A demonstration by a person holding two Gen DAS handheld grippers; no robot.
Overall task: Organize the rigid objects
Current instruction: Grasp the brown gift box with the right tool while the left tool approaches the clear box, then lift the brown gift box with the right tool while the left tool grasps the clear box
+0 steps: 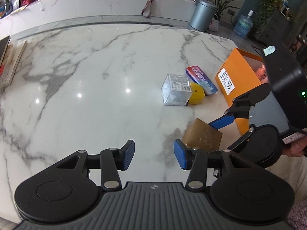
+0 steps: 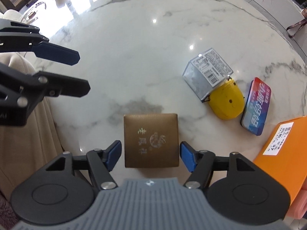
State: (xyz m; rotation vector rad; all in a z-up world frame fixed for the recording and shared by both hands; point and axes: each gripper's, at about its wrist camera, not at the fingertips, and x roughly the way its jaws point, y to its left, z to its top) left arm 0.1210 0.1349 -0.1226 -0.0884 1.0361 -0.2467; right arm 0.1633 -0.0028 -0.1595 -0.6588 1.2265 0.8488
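Note:
A gold-brown square box (image 2: 151,140) with printed characters sits on the marble table (image 2: 134,57), between the open fingers of my right gripper (image 2: 150,156); small gaps show on both sides. The box (image 1: 202,137) also shows in the left wrist view, with my right gripper (image 1: 211,134) around it. My left gripper (image 1: 154,154) is open and empty, just left of the box. A clear plastic box (image 2: 208,73), a yellow oval object (image 2: 227,102) and a red-blue tin (image 2: 256,106) lie to the right. An open orange box (image 2: 284,149) stands at far right.
Books (image 1: 9,61) lie at the table's left edge. A grey bin (image 1: 204,14) and a water bottle (image 1: 243,25) stand on the floor beyond the table. A strap (image 1: 149,3) hangs from the back counter. Beige upholstery (image 2: 25,134) borders the table's near edge.

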